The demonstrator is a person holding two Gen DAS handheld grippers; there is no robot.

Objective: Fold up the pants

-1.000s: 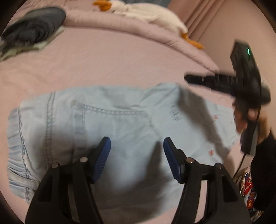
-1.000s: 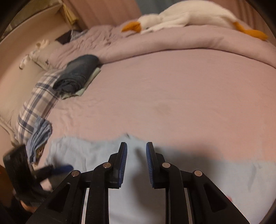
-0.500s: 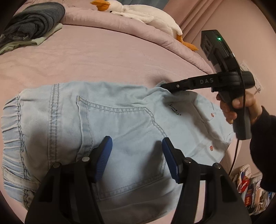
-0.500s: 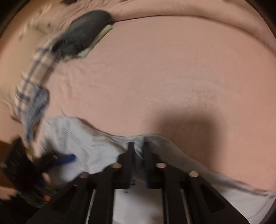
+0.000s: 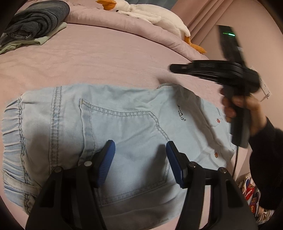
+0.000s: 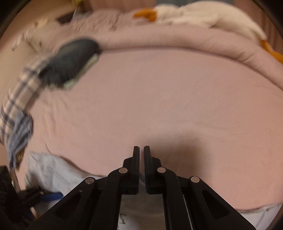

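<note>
The light-blue denim pants (image 5: pixel 127 123) lay spread flat on the pink-sheeted bed (image 5: pixel 99 58). The left gripper (image 5: pixel 140 159) hovered over their back pocket, jaws wide apart and empty. The right gripper (image 6: pixel 141 168), jaws nearly closed, gripped nothing, above the pants' far edge.

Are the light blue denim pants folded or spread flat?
Folded: the light blue denim pants lie short on the pink bedsheet, waistband to folded edge, legs doubled.

Pale denim pants (image 5: pixel 123 134): one
Claws: two, left claw (image 5: pixel 139 159), right claw (image 6: pixel 141 166)
Plush goose (image 5: pixel 152 16): one, at 12 o'clock
Folded clothes stack (image 5: pixel 33 24): one, at 10 o'clock
Bed (image 5: pixel 106 58): one
</note>
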